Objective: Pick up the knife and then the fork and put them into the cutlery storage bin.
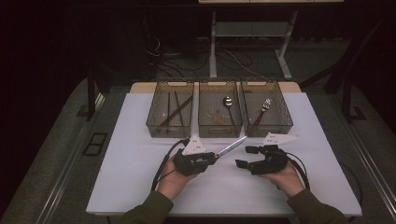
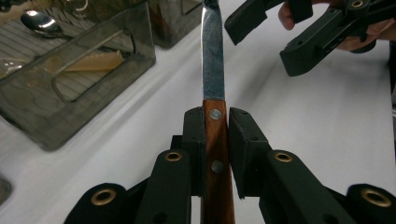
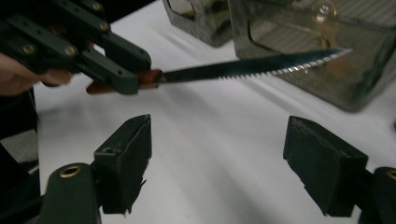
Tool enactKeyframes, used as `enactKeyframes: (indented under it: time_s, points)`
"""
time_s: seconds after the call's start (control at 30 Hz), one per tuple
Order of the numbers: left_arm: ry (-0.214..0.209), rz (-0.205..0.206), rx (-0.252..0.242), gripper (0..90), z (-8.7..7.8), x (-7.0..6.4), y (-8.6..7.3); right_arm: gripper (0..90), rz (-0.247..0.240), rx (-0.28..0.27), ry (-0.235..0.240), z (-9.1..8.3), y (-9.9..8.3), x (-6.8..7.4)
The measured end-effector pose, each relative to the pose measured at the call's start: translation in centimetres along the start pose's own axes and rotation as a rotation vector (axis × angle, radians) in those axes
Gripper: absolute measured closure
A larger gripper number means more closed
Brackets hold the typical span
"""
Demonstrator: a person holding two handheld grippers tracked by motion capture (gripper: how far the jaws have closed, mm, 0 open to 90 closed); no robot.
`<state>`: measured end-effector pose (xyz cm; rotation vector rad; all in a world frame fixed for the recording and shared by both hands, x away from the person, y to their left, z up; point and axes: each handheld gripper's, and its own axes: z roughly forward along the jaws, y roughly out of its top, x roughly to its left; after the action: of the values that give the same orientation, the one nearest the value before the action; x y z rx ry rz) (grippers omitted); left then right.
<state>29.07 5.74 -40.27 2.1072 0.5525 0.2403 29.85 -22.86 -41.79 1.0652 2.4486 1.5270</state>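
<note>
The left hand-held gripper (image 2: pixel 216 135) is clamped on the knife (image 2: pixel 213 70) by its handle, blade toward two o'clock above the table (image 1: pixel 140 168); the right hand-held gripper (image 3: pixel 217 158), jaws apart, could knock it askew.

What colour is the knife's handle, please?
Reddish-brown wood on the knife handle, clearest in the left gripper view.
</note>
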Motion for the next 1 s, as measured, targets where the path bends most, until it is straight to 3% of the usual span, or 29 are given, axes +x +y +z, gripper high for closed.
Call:
enactKeyframes:
  time_s: [0.33,0.47,0.6,0.77,0.9,1.0]
  points:
    - [0.007,0.009,-0.035,77.0,0.4,-0.4,0.6,40.3,0.066,-0.071,0.096,0.9,1.5,-0.1]
    - [0.012,-0.006,-0.055,77.0,0.6,-0.6,0.7,46.8,0.090,-0.083,0.125,1.2,1.9,-0.2]
    - [0.011,0.004,-0.038,77.0,0.9,-0.6,0.7,54.6,0.096,-0.111,0.132,1.2,2.1,-0.2]
    - [0.020,-0.007,-0.058,77.1,1.2,-0.8,0.9,64.7,0.104,-0.153,0.133,1.2,2.6,-0.1]
    - [0.024,-0.010,-0.064,77.1,1.3,-0.7,1.1,75.3,0.099,-0.170,0.129,1.3,3.1,-0.1]
    - [0.024,-0.007,-0.054,77.1,1.4,-0.5,1.1,78.1,0.085,-0.167,0.135,1.5,3.3,-0.1]
